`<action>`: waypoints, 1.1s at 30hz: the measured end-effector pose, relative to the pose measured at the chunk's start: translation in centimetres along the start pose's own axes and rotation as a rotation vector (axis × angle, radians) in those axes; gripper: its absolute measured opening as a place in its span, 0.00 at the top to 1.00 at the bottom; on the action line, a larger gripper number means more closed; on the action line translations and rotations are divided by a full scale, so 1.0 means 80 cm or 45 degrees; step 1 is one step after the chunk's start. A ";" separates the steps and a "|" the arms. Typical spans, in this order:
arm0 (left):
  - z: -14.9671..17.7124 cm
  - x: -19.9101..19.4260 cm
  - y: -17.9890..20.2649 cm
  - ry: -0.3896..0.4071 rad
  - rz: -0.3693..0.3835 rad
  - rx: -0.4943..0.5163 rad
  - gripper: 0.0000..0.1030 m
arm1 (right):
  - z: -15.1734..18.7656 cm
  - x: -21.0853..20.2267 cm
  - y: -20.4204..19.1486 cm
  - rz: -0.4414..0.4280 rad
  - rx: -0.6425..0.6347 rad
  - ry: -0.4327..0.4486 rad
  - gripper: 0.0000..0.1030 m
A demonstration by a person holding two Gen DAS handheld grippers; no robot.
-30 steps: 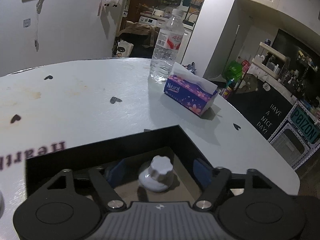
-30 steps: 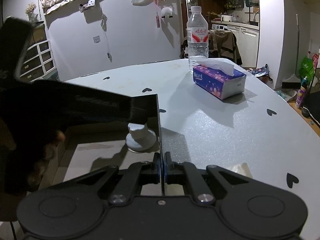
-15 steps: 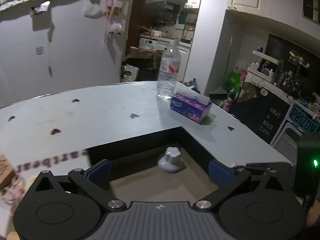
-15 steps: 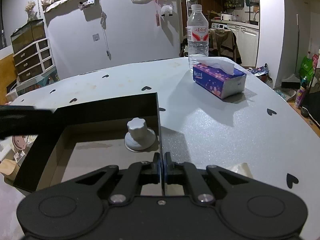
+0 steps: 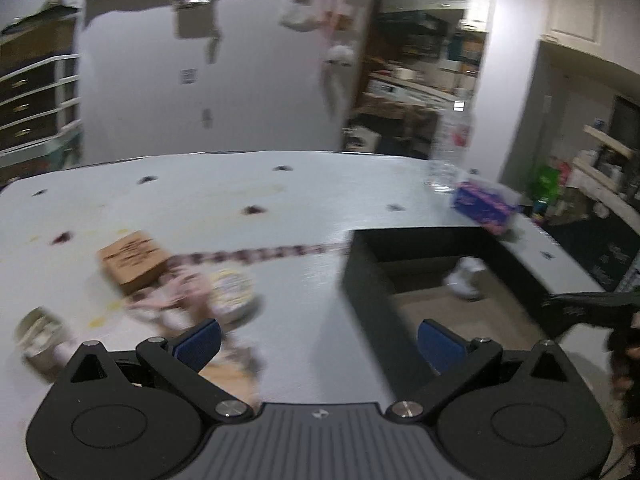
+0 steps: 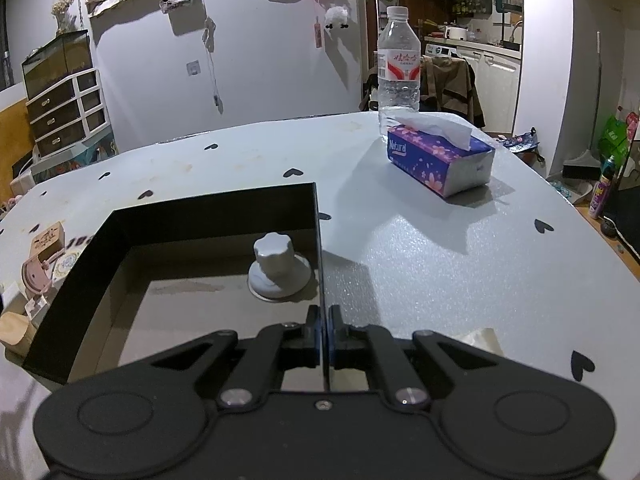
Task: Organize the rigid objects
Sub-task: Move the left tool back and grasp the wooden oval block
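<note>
A black open box (image 6: pixel 224 208) sits on the pale table, with a white knobbed lid (image 6: pixel 278 268) on its brown floor near the right wall. My right gripper (image 6: pixel 323 338) is shut on that thin right wall of the box. In the blurred left wrist view the box (image 5: pixel 360 276) is to the right and my left gripper (image 5: pixel 320 338) hangs open above the table, holding nothing. Left of the box lie a small brown wooden block (image 5: pixel 132 260), a round patterned disc (image 5: pixel 232 288), pink pieces (image 5: pixel 160 304) and a small jar (image 5: pixel 40 336).
A purple tissue pack (image 6: pixel 438 158) and a clear water bottle (image 6: pixel 398 68) stand at the far right of the table. The table's rounded edge (image 6: pixel 592 224) drops off on the right. A hand (image 5: pixel 624 364) shows at the right edge of the left wrist view.
My left gripper has pulled up and swung left, away from the box, so the loose items left of it came into view. The right gripper has stayed clamped on the box wall.
</note>
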State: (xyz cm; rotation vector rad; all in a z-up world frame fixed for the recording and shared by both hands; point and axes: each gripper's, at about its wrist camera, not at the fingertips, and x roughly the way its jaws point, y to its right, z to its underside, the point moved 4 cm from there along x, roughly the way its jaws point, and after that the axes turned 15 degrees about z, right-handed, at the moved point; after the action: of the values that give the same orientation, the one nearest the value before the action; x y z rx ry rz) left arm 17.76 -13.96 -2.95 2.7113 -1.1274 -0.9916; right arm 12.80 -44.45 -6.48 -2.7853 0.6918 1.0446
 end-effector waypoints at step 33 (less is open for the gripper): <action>0.060 0.022 -0.076 -0.001 -0.268 -0.071 0.14 | 0.001 0.001 -0.005 0.043 -0.002 -0.002 0.95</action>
State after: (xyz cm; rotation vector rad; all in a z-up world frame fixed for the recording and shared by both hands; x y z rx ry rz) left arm 19.71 -9.75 -9.36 2.8287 -0.8128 -1.0308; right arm 13.01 -44.07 -6.59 -2.7836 0.7401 1.0530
